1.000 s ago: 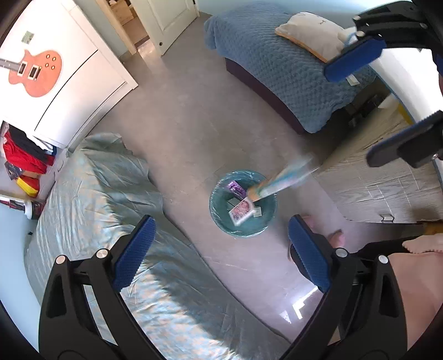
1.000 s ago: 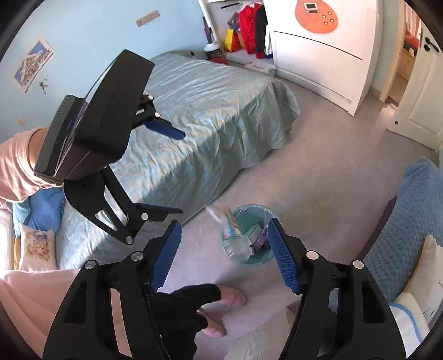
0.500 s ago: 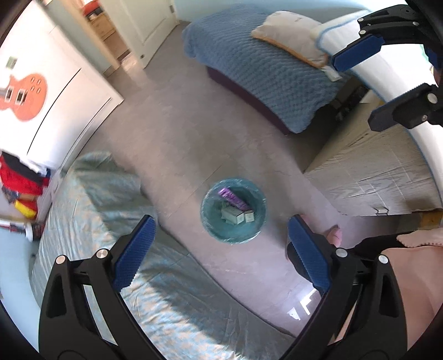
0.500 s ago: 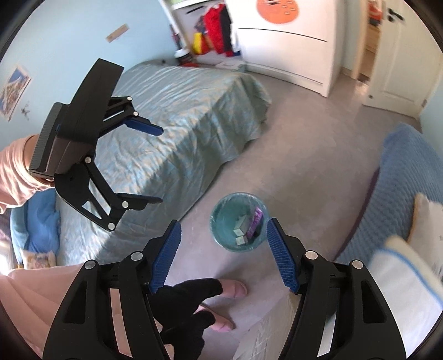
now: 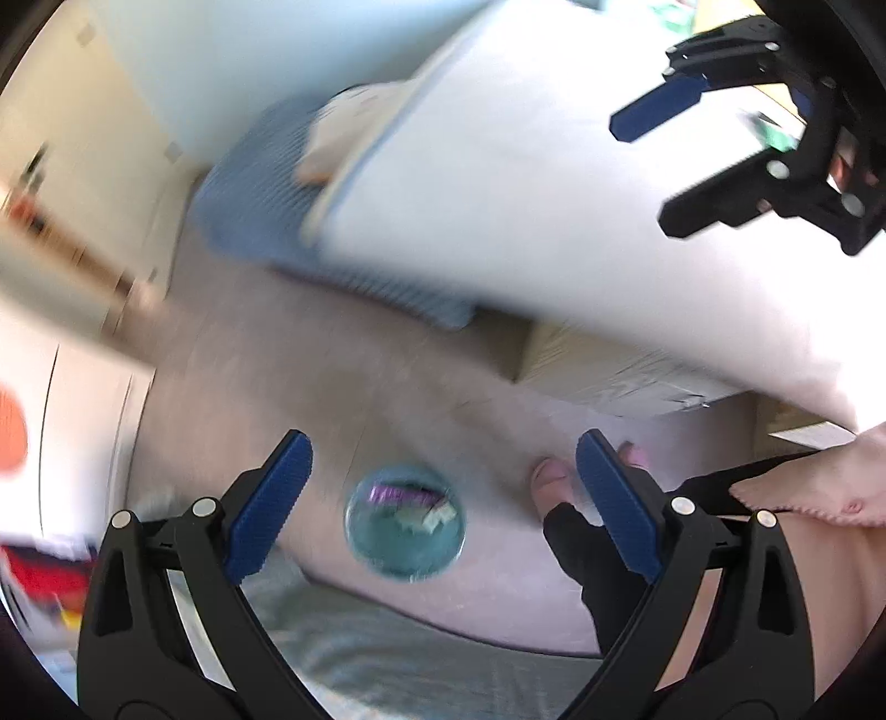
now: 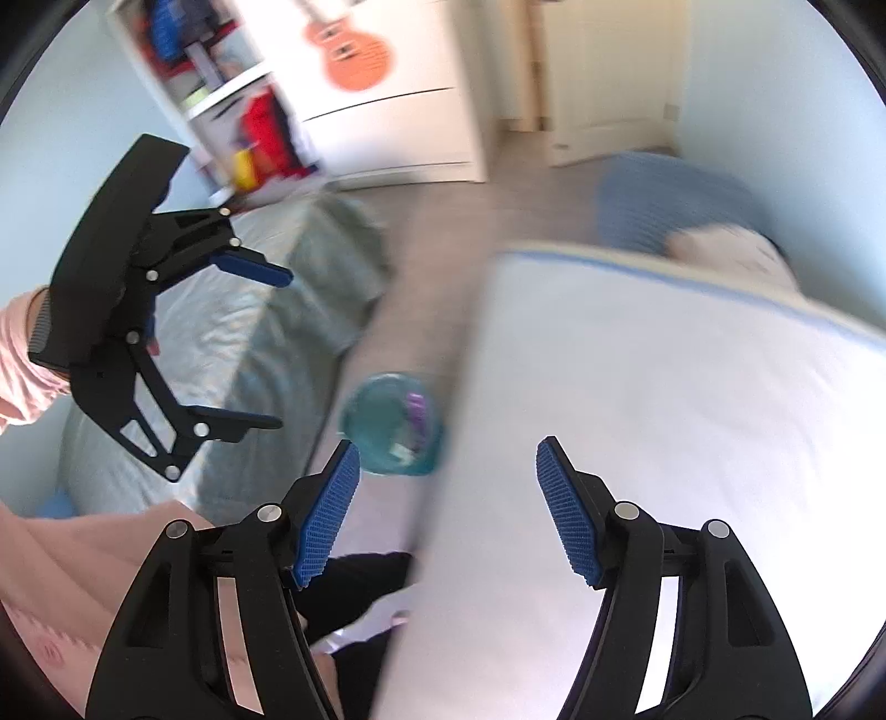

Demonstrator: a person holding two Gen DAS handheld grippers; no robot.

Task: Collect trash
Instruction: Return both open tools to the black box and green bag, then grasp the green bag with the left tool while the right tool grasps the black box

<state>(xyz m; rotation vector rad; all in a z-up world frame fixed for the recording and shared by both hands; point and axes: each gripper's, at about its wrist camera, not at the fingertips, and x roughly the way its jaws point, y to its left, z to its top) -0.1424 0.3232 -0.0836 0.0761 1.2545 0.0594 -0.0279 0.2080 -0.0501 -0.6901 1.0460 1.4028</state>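
A teal trash bin [image 5: 404,523] stands on the grey floor between two beds, with a purple wrapper and small boxes inside. It also shows in the right wrist view [image 6: 390,423]. My left gripper [image 5: 443,504] is open and empty, high above the bin; it also shows in the right wrist view [image 6: 266,349]. My right gripper [image 6: 446,512] is open and empty, over the edge of a white surface [image 6: 664,415]; it also shows in the left wrist view [image 5: 670,160]. Both views are blurred by motion.
A grey-green bed [image 6: 232,332] is on one side, a blue bed with a pillow [image 5: 277,183] on the other. A white wardrobe with an orange guitar sticker [image 6: 354,50] stands far back. My feet [image 5: 554,476] are beside the bin.
A long box fell into the bin a second ago. Both grippers have since swung away toward the white surface, and the bin now lies lower in both views.
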